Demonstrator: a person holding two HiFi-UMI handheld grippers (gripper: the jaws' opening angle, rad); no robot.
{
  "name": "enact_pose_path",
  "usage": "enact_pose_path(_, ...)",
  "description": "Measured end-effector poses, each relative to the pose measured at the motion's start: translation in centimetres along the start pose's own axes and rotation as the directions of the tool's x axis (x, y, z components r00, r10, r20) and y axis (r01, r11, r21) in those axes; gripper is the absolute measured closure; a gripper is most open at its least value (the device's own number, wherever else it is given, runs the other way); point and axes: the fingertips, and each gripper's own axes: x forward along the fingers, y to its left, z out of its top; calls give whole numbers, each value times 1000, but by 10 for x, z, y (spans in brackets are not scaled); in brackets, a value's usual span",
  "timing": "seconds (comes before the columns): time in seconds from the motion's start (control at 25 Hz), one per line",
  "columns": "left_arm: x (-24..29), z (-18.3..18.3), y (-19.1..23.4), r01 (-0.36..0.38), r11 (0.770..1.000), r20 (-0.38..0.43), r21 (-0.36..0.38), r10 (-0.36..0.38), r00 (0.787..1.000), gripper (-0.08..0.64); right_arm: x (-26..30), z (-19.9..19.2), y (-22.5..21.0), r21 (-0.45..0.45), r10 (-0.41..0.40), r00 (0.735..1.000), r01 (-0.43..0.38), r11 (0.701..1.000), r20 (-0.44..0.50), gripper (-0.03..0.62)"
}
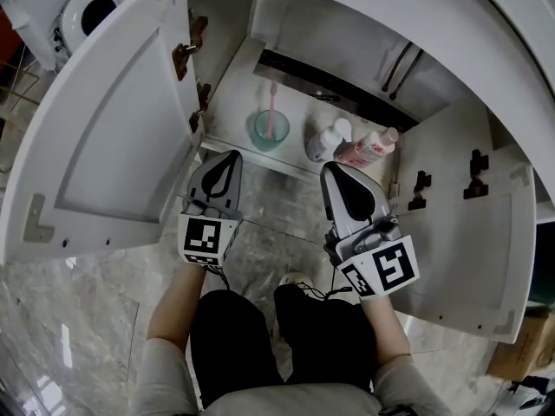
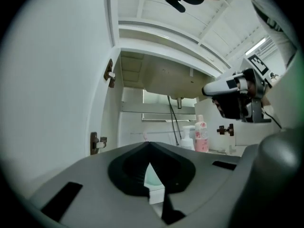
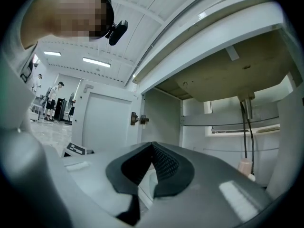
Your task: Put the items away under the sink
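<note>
Under the sink, the open cabinet's floor point(image 1: 232, 115) holds a green cup point(image 1: 270, 132) with a pink toothbrush point(image 1: 272, 102), a white pump bottle point(image 1: 324, 142) and a pink bottle point(image 1: 369, 148). My left gripper point(image 1: 229, 156) is shut and holds nothing, just in front of the cabinet's edge below the cup. In the left gripper view its jaws point(image 2: 148, 143) meet, with the cup point(image 2: 151, 177) showing behind them. My right gripper point(image 1: 332, 170) is shut and empty too, just in front of the bottles. Its jaws point(image 3: 152, 144) meet in the right gripper view.
The left cabinet door point(image 1: 113, 128) stands wide open beside my left gripper; the right door point(image 1: 468, 250) is open at my right. Dark pipes point(image 1: 401, 66) hang at the cabinet's back right. A cardboard box point(image 1: 525, 345) sits on the marble floor point(image 1: 95, 319).
</note>
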Motion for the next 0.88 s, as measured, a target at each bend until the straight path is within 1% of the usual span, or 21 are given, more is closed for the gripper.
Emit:
enact_pose_path(0.12, -7, 21, 3, -19, 1000, 29, 3, 19, 999, 552, 7, -4, -1, 10, -3, 1000, 3, 1000, -3, 581)
enact_pose_path(0.2, -10, 33, 2, -25, 1000, 28, -14, 25, 999, 552, 11, -7, -3, 13, -14, 1000, 14, 1000, -10, 581)
enact_pose_path(0.36, -14, 59, 0, -25, 999, 27, -39, 26, 999, 552, 19, -1, -3, -24, -23, 999, 22, 999, -27, 581)
enact_pose_path(0.48, -19, 82, -4, -26, 999, 11, -48, 27, 1000, 552, 21, 14, 1, -50, -27, 999, 26, 998, -27, 580)
enact_pose_path(0.68, -31, 128, -7, -34, 998, -20, -56, 33, 999, 552, 18, 47, 0, 10, -59, 998, 59, 998, -22, 580)
enact_pose_path(0.8, -43, 158, -11, -31, 999, -41, -21, 30, 999, 552, 12, 68, -1, -13, -84, 994, 83, 996, -66, 581)
enact_pose_path(0.88, -53, 179, -14, -31, 999, -65, -13, 30, 997, 552, 7, 83, 2, -32, -98, 989, 95, 995, -108, 581)
